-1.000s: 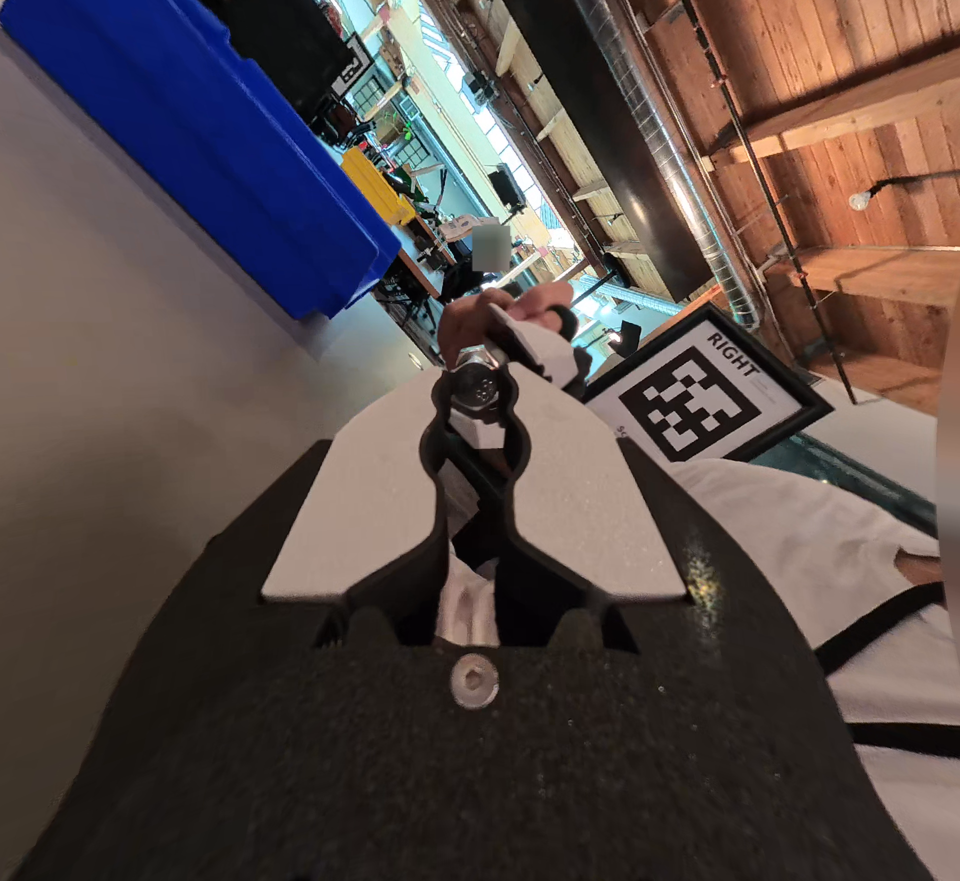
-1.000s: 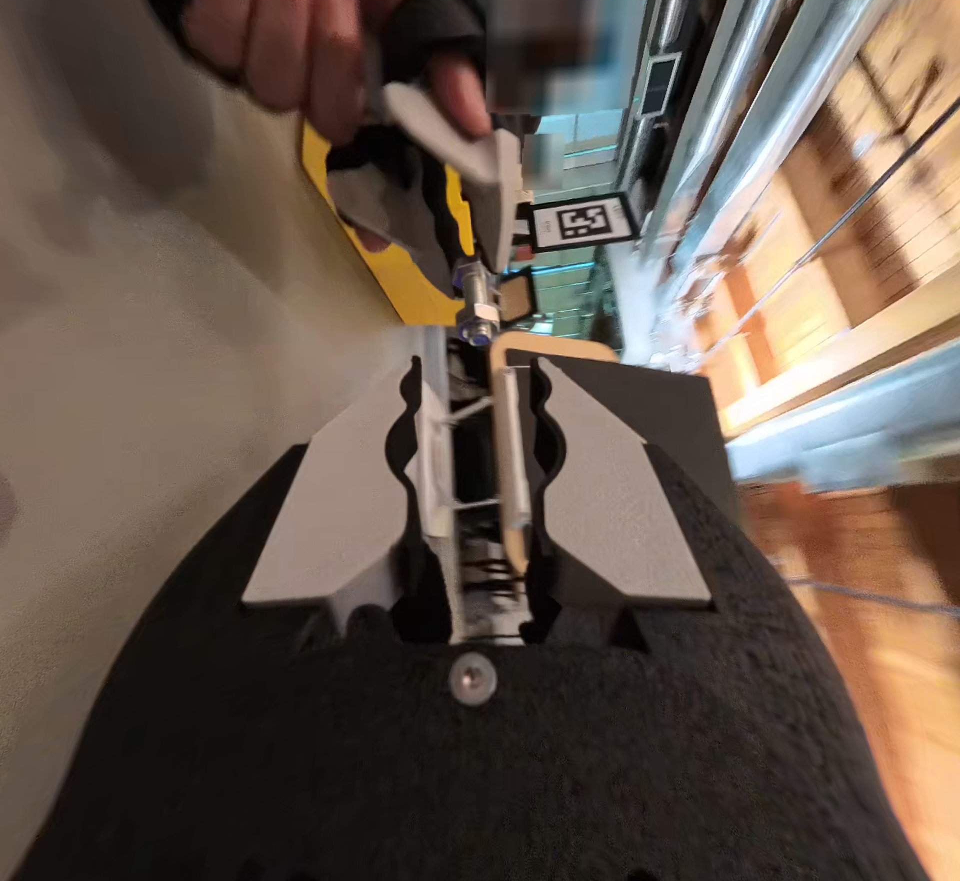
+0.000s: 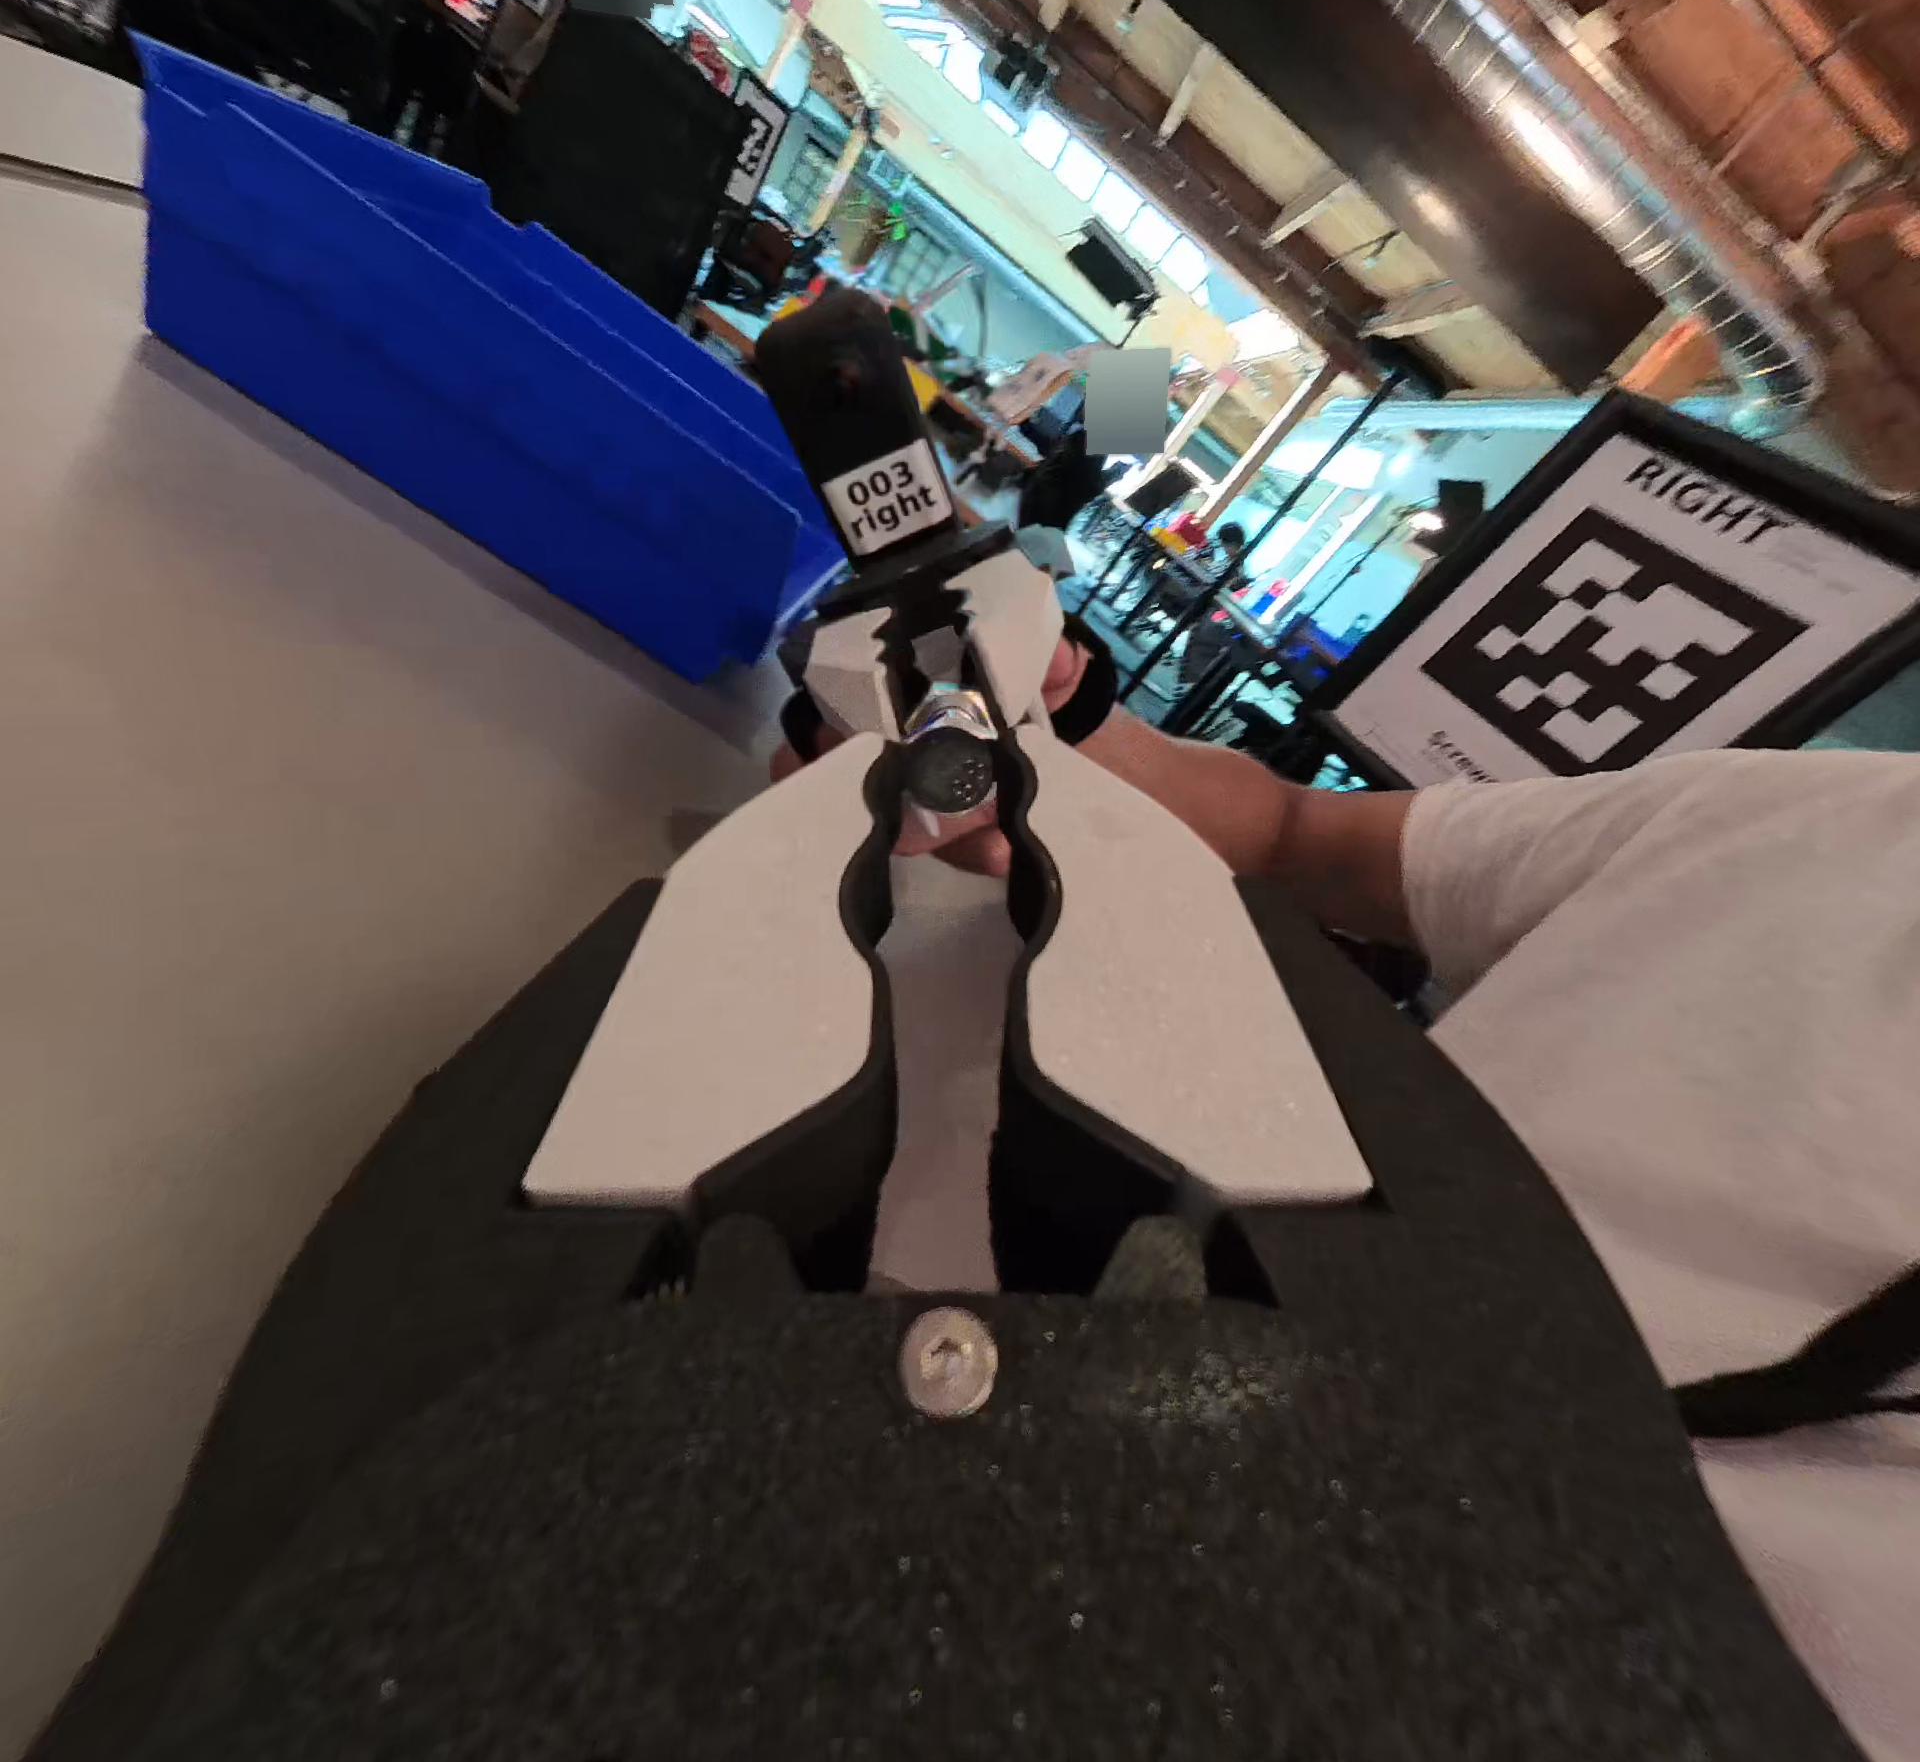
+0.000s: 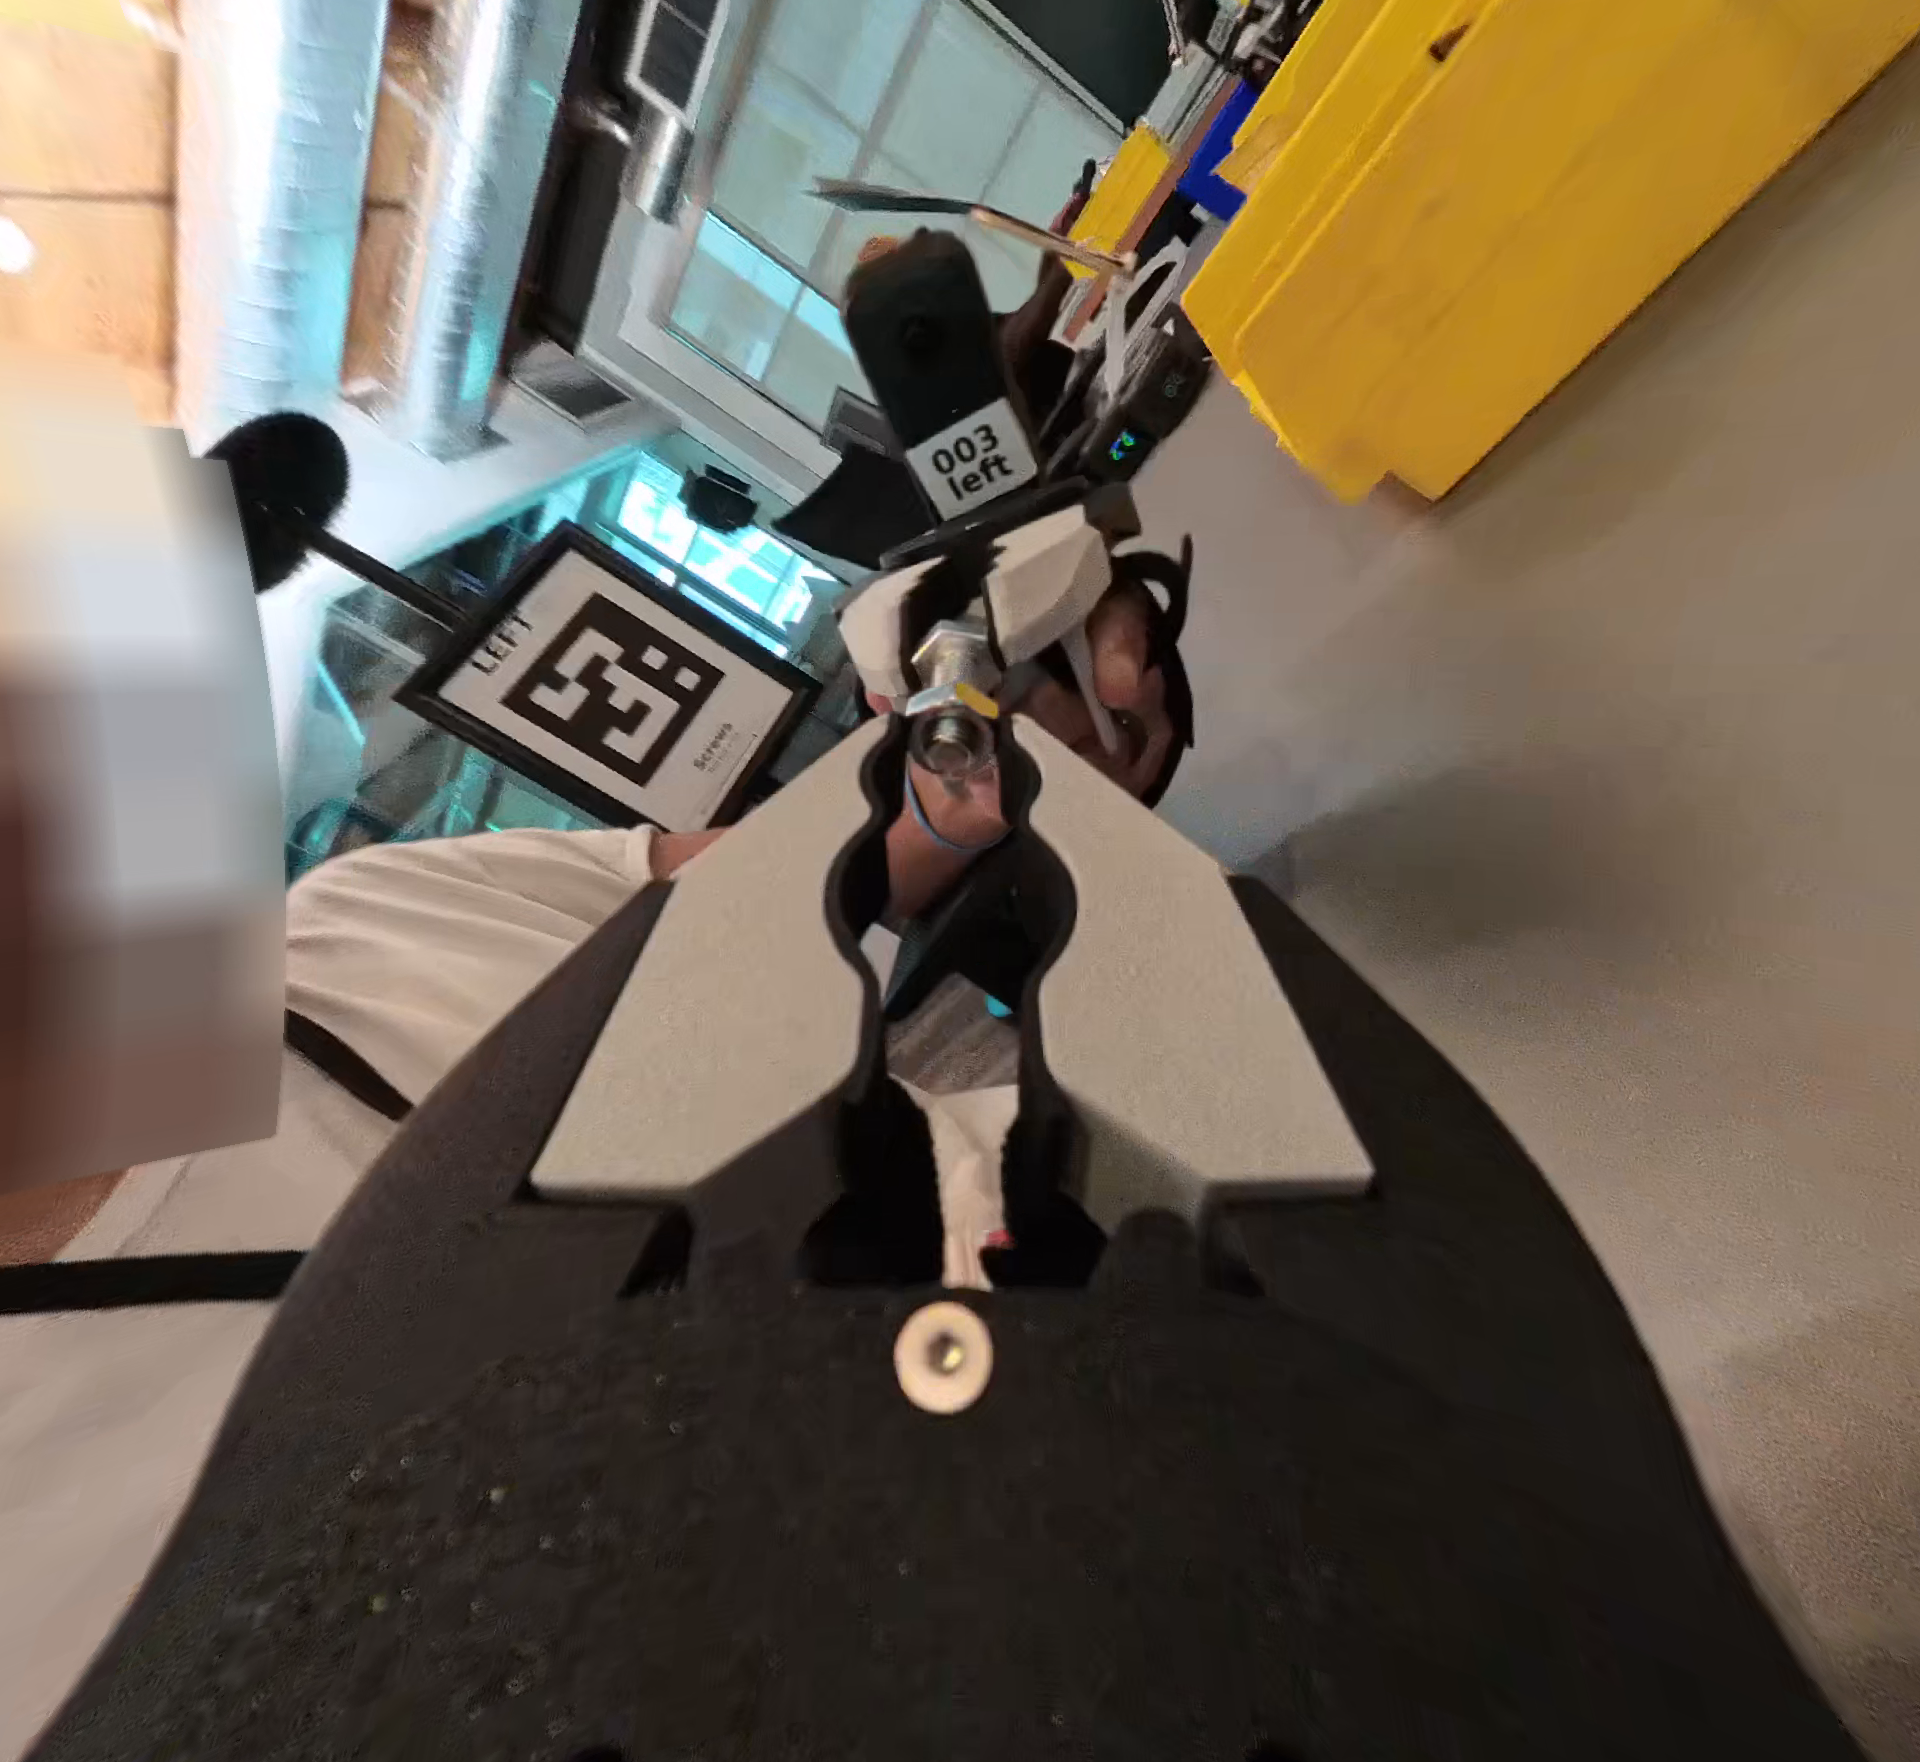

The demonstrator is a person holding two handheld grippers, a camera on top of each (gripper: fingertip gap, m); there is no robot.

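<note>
My left gripper [image 3: 948,777] is shut on the head of a silver bolt [image 3: 948,782], seen end-on between its fingertips. The bolt runs straight ahead into my right gripper [image 3: 940,673], which faces mine. In the right wrist view my right gripper [image 4: 951,756] is shut on a silver nut [image 4: 951,758] threaded on the bolt's end. Beyond the nut sit a washer [image 4: 935,699] and the bolt's hex head [image 4: 940,647], gripped by my left gripper [image 4: 956,632]. Both grippers are held by hands above the pale table [image 3: 260,777].
A blue bin [image 3: 436,341] stands on the table to the left in the left wrist view. A yellow bin [image 4: 1507,206] stands at the upper right in the right wrist view. Framed marker boards [image 3: 1621,621] [image 4: 613,684] stand behind. A person's white shirt [image 3: 1662,1037] is close by. Less than 4 cm separates the two grippers' tips.
My right gripper's fingers have come together from a wider stance onto the nut at the bolt's end. My left gripper has kept its hold on the bolt. Both views have swung round.
</note>
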